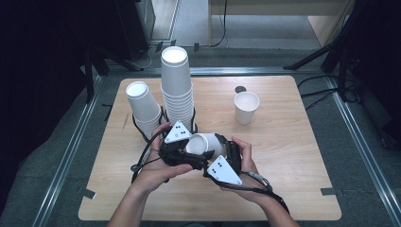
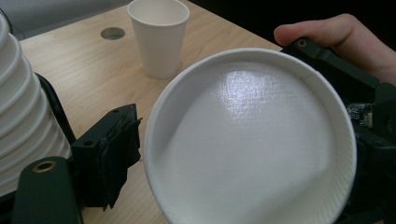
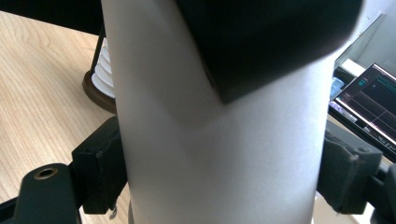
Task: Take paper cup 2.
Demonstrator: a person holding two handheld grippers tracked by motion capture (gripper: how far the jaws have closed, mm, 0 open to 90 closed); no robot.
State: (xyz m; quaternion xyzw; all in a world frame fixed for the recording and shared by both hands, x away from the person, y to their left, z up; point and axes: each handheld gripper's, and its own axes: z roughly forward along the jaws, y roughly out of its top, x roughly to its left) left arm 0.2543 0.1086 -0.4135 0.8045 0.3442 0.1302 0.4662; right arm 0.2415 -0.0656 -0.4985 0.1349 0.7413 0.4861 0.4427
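The right claw (image 1: 213, 152) pinches a paper cup (image 1: 206, 144) sideways above the surface (image 1: 283, 142). The left claw (image 1: 191, 153) is spread loosely at its rim, pads not pressing. Seat them before pulling. Beyond stand two cup stacks (image 1: 176, 85) and a lone cup (image 1: 246, 107).

Light wooden bench (image 1: 283, 156), rounded corners, small round hole (image 1: 240, 89) near far edge. Standing on it: two stacks of white paper cups (image 1: 177, 90) in black holders, far left. One single cup (image 1: 246, 107) upright, far right.
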